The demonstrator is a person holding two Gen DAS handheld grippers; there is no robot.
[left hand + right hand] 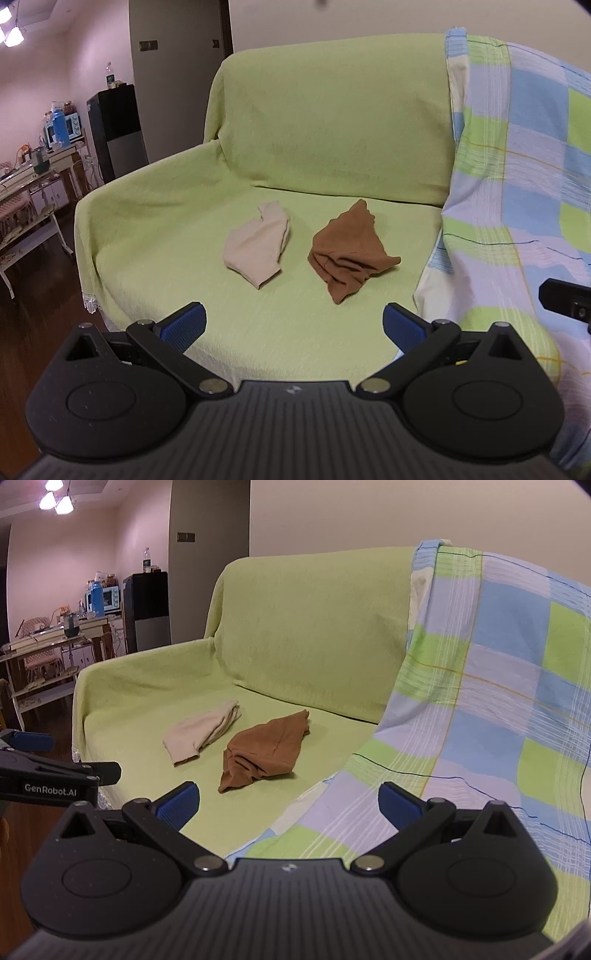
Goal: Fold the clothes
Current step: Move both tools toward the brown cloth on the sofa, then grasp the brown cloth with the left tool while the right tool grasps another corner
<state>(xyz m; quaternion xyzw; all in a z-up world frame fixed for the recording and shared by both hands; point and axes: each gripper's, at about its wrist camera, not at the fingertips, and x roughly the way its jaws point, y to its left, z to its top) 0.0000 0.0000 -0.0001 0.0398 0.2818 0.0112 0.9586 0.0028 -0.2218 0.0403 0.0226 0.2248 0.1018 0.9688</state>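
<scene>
Two small garments lie on the seat of a sofa under a green cover (295,332). The beige one (256,245) (201,733) lies folded on the left. A brown one (349,251) (267,749) lies crumpled to its right. My left gripper (294,326) hovers open in front of both, nothing between its blue pads (186,326). My right gripper (288,805) is open too, over the seat's front edge where the checked sheet begins. In the right wrist view the left gripper (48,771) appears at the left edge.
A blue, green and white checked sheet (517,184) (498,701) drapes the sofa's right side down to the seat. Left of the sofa are a dark wood floor (33,314), a cluttered table (33,177) and a black cabinet (114,129).
</scene>
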